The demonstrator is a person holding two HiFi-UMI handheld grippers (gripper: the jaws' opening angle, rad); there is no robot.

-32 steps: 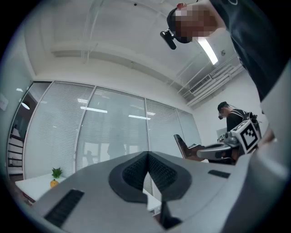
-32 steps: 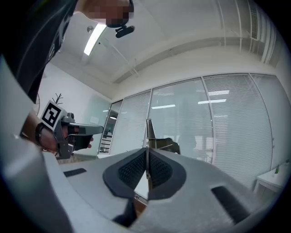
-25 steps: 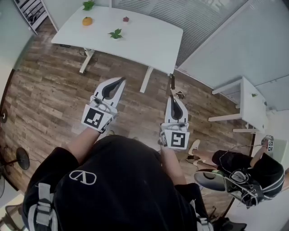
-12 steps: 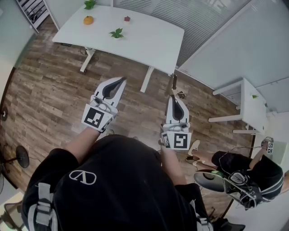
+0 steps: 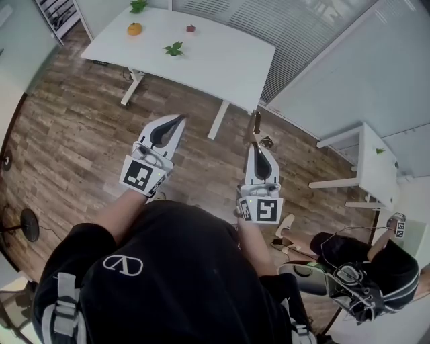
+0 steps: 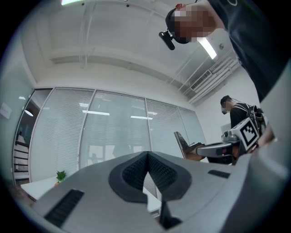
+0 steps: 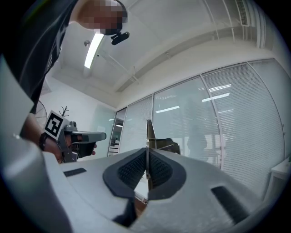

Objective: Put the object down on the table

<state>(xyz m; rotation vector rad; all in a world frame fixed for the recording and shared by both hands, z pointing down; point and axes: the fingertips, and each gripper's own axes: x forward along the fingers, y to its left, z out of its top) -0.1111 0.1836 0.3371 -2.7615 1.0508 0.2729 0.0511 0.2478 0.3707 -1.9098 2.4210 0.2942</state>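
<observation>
Right gripper [image 7: 146,159] tight on thin object [image 7: 148,131]

White surface [image 5: 222,67] on a wood floor [image 5: 74,134]. On it lie an orange [image 5: 134,29], a red bit [image 5: 191,28], a green sprig [image 5: 174,48] and a far sprig [image 5: 138,5], all apart.

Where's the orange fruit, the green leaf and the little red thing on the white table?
Round orange fruit [image 5: 134,28], head view, its middle.
Green leaf [image 5: 173,48], head view, its middle.
Small red thing [image 5: 191,28], head view, its middle.
</observation>
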